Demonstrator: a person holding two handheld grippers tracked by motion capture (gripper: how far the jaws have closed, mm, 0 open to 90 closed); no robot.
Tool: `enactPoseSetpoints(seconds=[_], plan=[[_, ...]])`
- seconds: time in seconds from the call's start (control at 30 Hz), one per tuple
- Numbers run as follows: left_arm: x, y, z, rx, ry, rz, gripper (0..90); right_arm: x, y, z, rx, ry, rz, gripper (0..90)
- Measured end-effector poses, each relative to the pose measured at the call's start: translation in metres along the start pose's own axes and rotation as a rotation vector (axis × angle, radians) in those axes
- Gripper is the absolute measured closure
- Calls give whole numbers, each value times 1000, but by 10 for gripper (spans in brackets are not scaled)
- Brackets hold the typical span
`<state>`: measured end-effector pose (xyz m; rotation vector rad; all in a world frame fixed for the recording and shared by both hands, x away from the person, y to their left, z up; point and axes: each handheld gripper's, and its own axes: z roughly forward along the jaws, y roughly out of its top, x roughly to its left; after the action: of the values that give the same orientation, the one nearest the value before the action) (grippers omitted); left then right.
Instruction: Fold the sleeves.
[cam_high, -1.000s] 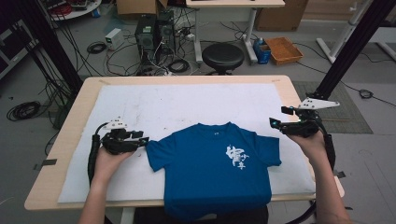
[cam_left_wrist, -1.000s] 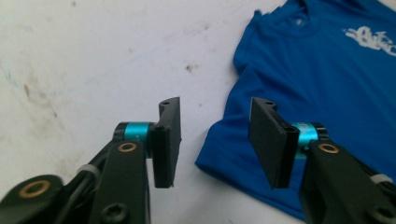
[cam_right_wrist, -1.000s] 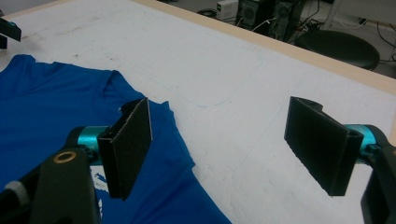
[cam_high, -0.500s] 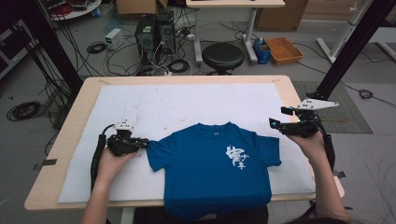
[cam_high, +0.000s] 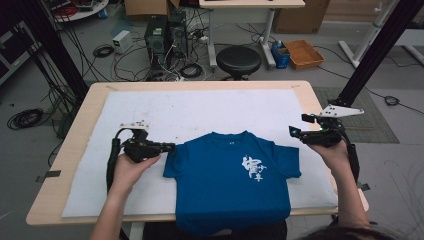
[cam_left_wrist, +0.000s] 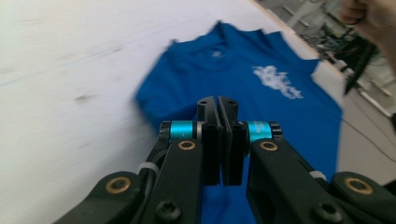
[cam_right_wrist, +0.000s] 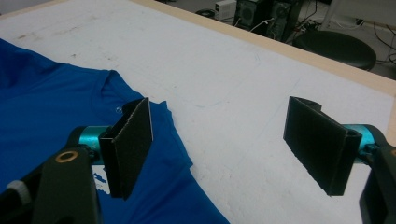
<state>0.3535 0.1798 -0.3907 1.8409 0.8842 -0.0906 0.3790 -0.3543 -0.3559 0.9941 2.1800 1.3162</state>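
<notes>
**A:** where's the blue t-shirt (cam_high: 227, 187) sitting? and is anything holding it?

**B:** flat on the white sheet (cam_high: 190, 112) on the counter (cam_high: 80, 195), print side up, hem hanging over the near edge. Left gripper (cam_high: 171, 147) is squeezed closed right at the shirt's left sleeve, can't tell if it's pinching cloth. Right gripper (cam_high: 296, 131) has its jaws spread wide, hovering beside the right sleeve.

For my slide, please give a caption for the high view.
Two hand-held tools, left and right, flank a blue T-shirt lying flat.
</notes>
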Motion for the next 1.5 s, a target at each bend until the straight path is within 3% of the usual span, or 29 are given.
enactPoseSetpoints(seconds=[0.17,0.3,0.37,0.43,0.47,0.6,0.7,0.73,0.77,0.8,0.87,1.03,1.17,1.2,1.3,1.37,1.5], plan=[[-32,11,36,25,-17,11,880,0,1,-2,-8,-3,5,237],[-44,14,68,47,-8,-2,879,-1,1,-4,-11,-5,-1,237],[-47,13,81,50,-24,11,875,-1,1,-5,-13,-7,1,237],[-48,12,86,43,-25,18,793,-2,1,-7,-15,-9,2,238],[-50,10,90,29,-6,51,749,-2,1,-8,-16,-10,2,237],[-48,8,81,5,23,79,707,-4,-1,-10,-17,-20,9,238],[-42,1,69,51,98,78,688,-5,-1,-10,-18,-20,10,238],[-42,1,69,51,98,78,674,-5,-1,-10,-18,-20,10,238],[-36,-6,61,83,137,49,672,-5,-1,-10,-18,-18,9,238],[-34,-10,58,95,150,30,672,-5,-1,-10,-15,-20,12,238],[-31,-16,51,90,175,-1,658,-5,-1,-10,-12,-22,12,238],[-36,-28,43,79,172,-34,598,-5,-1,-9,-9,-24,13,238],[-37,-33,49,97,170,-42,560,-5,-2,-8,-5,-22,10,238],[-37,-35,55,131,164,-40,568,-4,-2,-8,-4,-24,9,238],[-41,-38,62,181,125,9,768,-4,-2,-8,-4,-27,13,238],[-45,-38,63,181,46,56,873,-5,-3,-9,-4,-27,16,238],[-58,-36,66,214,-86,209,881,-7,-4,-9,-6,-30,16,240]])
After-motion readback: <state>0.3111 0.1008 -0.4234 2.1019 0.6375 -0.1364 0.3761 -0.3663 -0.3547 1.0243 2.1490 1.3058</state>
